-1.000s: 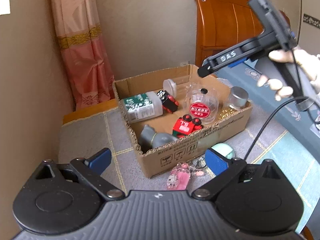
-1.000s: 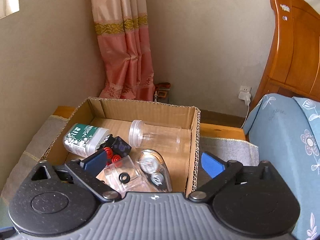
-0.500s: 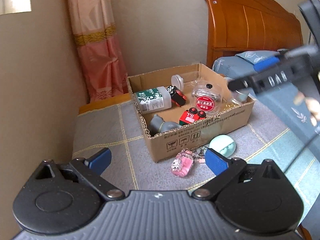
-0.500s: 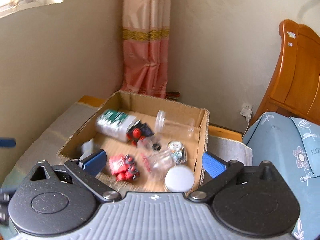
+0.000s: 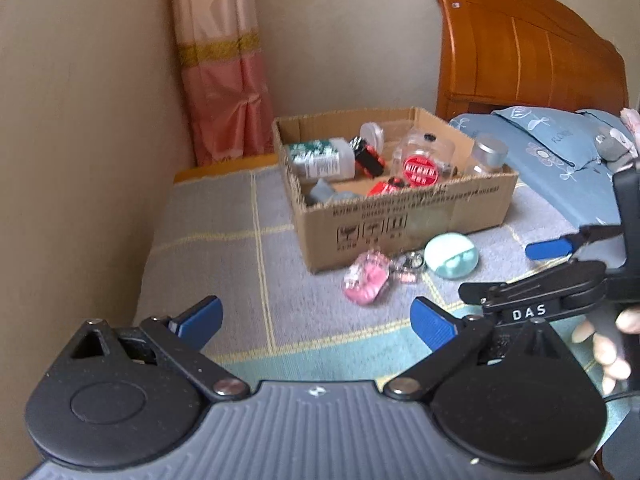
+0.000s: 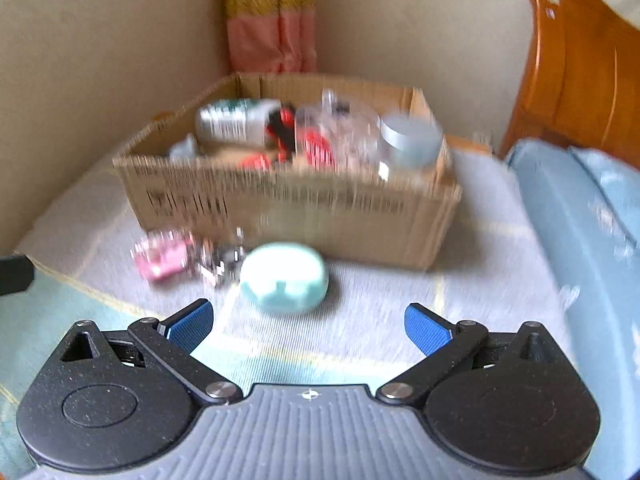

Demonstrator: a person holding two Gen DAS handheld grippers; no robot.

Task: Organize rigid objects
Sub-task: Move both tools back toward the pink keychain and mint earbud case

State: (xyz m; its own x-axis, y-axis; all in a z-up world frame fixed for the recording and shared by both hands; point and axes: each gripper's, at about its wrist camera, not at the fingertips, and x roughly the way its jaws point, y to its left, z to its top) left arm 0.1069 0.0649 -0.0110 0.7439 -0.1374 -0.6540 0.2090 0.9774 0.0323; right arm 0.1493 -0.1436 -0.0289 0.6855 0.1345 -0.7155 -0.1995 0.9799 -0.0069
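- The left gripper (image 5: 316,318) has its blue-padded jaws spread wide with nothing between them; it hangs above a grey woven mat with yellow grid lines (image 5: 224,240).
- The right gripper (image 6: 307,320) is likewise spread wide and holds nothing; its view is motion-blurred. A round mint-green plastic case (image 6: 285,277) lies on the mat just beyond its fingertips, closer to the left finger.
- In the left wrist view the right gripper (image 5: 520,272) enters from the right, with a black body marked "DAS", held by a hand (image 5: 604,340) at the frame edge, low over the mat, near the mint-green case (image 5: 451,255).
- Beside the case lie a small metal keyring cluster (image 5: 408,266) and a pink transparent charm (image 5: 366,280), all just in front of an open brown cardboard box (image 5: 404,216).
- Inside the box: a white bottle with a green label (image 5: 320,158) on its side, a clear jar with a red round sticker (image 5: 420,166), a red-and-black toy car (image 5: 368,156), a silver-capped jar (image 5: 486,154) and a grey item (image 5: 322,192) I cannot identify.
- The mat covers a low surface set in a corner of beige walls, with a pink curtain with a gold band (image 5: 224,80) behind the box.
- Only the left view shows clearly the blue floral bedding (image 5: 552,152) under an orange wooden headboard (image 5: 528,56).
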